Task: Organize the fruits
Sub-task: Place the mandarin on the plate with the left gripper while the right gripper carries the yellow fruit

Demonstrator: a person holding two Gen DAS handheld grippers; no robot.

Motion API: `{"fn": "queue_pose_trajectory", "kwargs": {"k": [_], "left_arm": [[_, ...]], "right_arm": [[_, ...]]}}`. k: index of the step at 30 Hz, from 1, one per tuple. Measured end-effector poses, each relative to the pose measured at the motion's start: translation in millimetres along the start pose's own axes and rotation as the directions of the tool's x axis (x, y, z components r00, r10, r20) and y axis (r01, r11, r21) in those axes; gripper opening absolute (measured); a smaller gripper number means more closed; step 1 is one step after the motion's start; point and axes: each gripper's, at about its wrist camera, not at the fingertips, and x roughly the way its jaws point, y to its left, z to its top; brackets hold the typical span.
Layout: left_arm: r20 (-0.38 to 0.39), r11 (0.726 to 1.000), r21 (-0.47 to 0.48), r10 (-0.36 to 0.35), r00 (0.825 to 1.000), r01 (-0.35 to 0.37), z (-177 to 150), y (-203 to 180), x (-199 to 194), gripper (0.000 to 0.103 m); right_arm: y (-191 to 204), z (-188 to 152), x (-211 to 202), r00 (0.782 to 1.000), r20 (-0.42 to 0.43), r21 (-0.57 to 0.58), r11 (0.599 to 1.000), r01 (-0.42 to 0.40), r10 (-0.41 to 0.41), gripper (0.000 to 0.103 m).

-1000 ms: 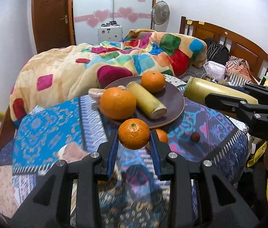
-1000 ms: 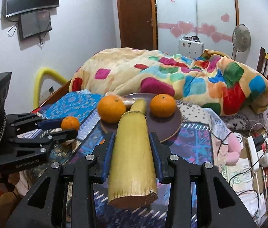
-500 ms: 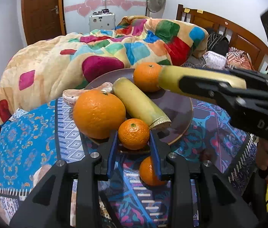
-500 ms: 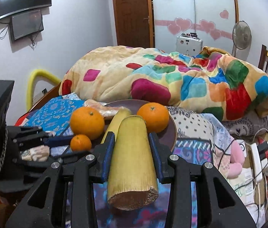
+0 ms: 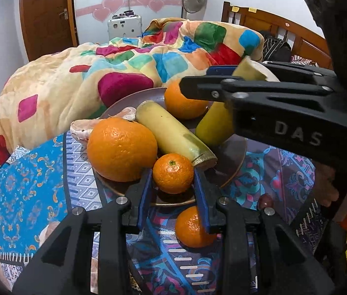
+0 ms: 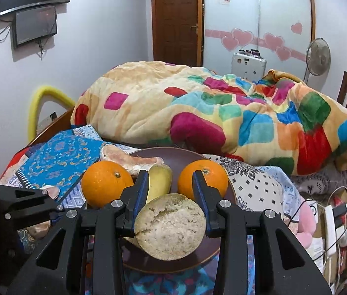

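My left gripper (image 5: 173, 184) is shut on a small mandarin (image 5: 173, 173) and holds it at the near rim of the brown plate (image 5: 232, 169). The plate holds a large orange (image 5: 121, 149), a second orange (image 5: 182, 103), a yellow cane piece (image 5: 171, 132) and pale peel (image 5: 85, 127). My right gripper (image 6: 169, 189) is shut on a second yellow cane piece (image 6: 169, 226), tilted steeply down onto the plate (image 6: 198, 263), its cut end facing the camera. The two oranges (image 6: 105, 183) (image 6: 210, 175) flank it.
Another mandarin (image 5: 193, 228) and a small dark red fruit (image 5: 265, 200) lie on the patterned cloth (image 5: 30, 186) in front of the plate. A colourful blanket (image 6: 222, 113) is heaped on the bed behind. Cables and clutter (image 6: 333, 216) lie to the right.
My left gripper has carried the mandarin forward to the plate's near rim. My right gripper has moved in over the plate and tipped its cane piece steeply downward.
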Motion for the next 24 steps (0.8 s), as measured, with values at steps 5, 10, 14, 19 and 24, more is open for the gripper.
{"fn": "queue_pose_trajectory", "kwargs": {"k": [5, 10, 14, 19, 24], "left_arm": [[-0.003, 1.000, -0.022, -0.012, 1.000, 0.012, -2.9, -0.5, -2.2, 0.053], [-0.010, 1.000, -0.026, 0.010, 1.000, -0.010, -6.6, -0.8, -4.6, 0.056], [0.000, 0.999, -0.043, 0.019, 1.000, -0.019, -8.5, 2.4, -11.0, 0.056], [0.011, 0.999, -0.036, 0.032, 0.999, -0.032, -11.4, 3.7, -19.3, 0.056], [0.026, 0.998, -0.031, 0.048, 0.999, -0.047, -16.2, 7.6, -26.2, 0.057]], "right_arm": [[-3.7, -10.7, 0.2, 0.999, -0.042, 0.003, 1.000, -0.005, 0.005, 0.034], [-12.3, -33.8, 0.6, 0.994, -0.105, 0.022, 0.999, -0.024, 0.026, 0.021], [-13.6, -31.3, -5.9, 0.993, -0.113, 0.020, 0.999, -0.031, 0.033, 0.022], [-9.6, -31.2, -5.0, 0.989, -0.143, -0.015, 0.999, -0.033, 0.031, 0.029], [-8.7, -44.4, 3.7, 0.982, -0.190, -0.066, 0.998, -0.011, -0.001, 0.034]]}}
